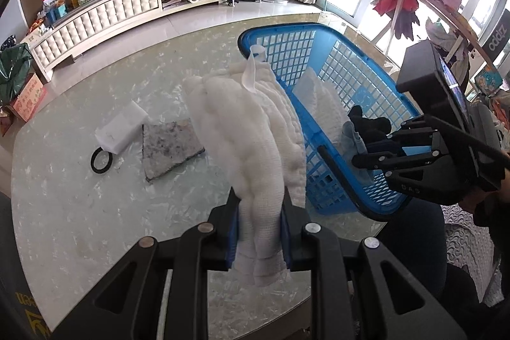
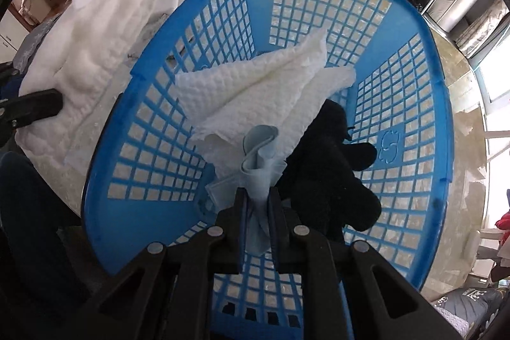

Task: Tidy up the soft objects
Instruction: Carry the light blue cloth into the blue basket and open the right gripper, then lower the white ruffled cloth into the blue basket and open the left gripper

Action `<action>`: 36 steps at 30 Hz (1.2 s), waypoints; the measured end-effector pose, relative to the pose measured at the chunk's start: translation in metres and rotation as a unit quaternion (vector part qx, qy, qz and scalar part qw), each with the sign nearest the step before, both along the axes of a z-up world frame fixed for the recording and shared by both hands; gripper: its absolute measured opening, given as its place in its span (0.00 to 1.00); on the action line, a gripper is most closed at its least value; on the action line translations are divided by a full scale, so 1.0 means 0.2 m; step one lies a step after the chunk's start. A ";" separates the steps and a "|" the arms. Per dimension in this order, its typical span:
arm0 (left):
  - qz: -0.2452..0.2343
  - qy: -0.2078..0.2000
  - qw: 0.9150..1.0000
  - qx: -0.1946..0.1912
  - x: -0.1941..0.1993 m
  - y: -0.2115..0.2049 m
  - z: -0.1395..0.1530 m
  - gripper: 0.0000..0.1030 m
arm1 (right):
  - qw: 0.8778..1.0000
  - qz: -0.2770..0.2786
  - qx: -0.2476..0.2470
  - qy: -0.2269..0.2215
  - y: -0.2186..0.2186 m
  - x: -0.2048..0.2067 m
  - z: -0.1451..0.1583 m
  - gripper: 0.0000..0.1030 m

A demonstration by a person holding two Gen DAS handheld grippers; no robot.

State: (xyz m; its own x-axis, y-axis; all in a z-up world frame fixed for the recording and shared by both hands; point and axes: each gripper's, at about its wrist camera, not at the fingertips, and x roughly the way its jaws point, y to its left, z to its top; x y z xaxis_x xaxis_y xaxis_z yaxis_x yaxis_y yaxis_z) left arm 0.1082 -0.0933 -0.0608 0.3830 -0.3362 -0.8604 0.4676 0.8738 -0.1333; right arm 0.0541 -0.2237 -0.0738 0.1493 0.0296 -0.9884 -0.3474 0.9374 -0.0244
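Left wrist view: left gripper (image 1: 260,222) jaws clamped on a white gauze cloth (image 1: 251,129), which hangs bunched above the bench (image 1: 79,212), its far end beside the rim of the blue basket (image 1: 334,180). On the bench, well apart from the basket — a white sponge block (image 1: 122,126), a grey speckled mat (image 1: 170,145), a black ring (image 1: 101,161). Right gripper (image 1: 358,153) reaches over the basket's near side.

Right wrist view: right gripper (image 2: 258,203) jaws closed on a pale blue cloth (image 2: 259,158), held over the basket interior. Inside the basket — a white waffle cloth (image 2: 261,85) and a black glove (image 2: 331,174), the glove just beside the blue cloth. White gauze cloth (image 2: 83,59) drapes outside the basket's left rim.
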 end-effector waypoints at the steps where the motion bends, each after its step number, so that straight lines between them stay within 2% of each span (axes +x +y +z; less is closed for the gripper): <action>1: 0.001 0.000 1.000 0.000 0.00 0.00 0.00 0.19 | 1.000 -0.002 -0.002 -0.001 0.00 0.00 0.00 0.11; 4: 0.003 0.001 1.000 0.001 0.01 0.00 -0.01 0.19 | 1.000 -0.002 -0.007 -0.005 0.01 -0.01 0.01 0.17; 8: 0.005 -0.002 1.000 0.000 0.00 0.00 0.01 0.19 | 1.000 -0.006 -0.001 -0.019 0.02 0.00 0.05 0.43; 9: 0.005 -0.005 1.000 0.001 0.00 0.00 0.02 0.19 | 1.000 -0.007 -0.002 -0.025 0.02 -0.01 0.07 0.46; 11: 0.005 -0.009 1.000 0.001 -0.01 0.01 0.03 0.19 | 0.999 -0.010 0.008 -0.031 0.02 -0.02 0.11 0.66; 12: 0.006 -0.012 1.000 0.000 -0.02 0.01 0.04 0.19 | 0.999 -0.009 0.012 -0.035 0.02 -0.02 0.13 0.71; 14: 0.007 -0.017 1.000 0.000 -0.03 0.02 0.06 0.19 | 0.998 -0.005 -0.005 -0.055 0.05 -0.05 0.17 0.88; 16: 0.007 -0.023 1.000 0.000 -0.04 0.02 0.09 0.19 | 0.997 -0.001 -0.022 -0.074 0.06 -0.07 0.21 0.93; 22: 0.011 -0.042 0.999 -0.005 -0.10 0.04 0.17 0.19 | 0.995 -0.012 -0.014 -0.093 0.03 -0.15 0.29 1.00; 36: -0.008 -0.081 0.997 -0.001 -0.17 -0.04 0.38 0.19 | 0.986 -0.070 0.007 -0.149 -0.09 -0.21 0.47 1.00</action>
State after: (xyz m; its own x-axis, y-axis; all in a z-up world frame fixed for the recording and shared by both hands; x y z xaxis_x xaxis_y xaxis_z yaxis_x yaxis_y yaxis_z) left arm 0.0738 -0.1011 0.0153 0.5110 -0.3456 -0.7870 0.4975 0.8656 -0.0571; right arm 0.0115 -0.2412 0.0204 0.4365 0.0022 -0.8997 -0.1944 0.9766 -0.0920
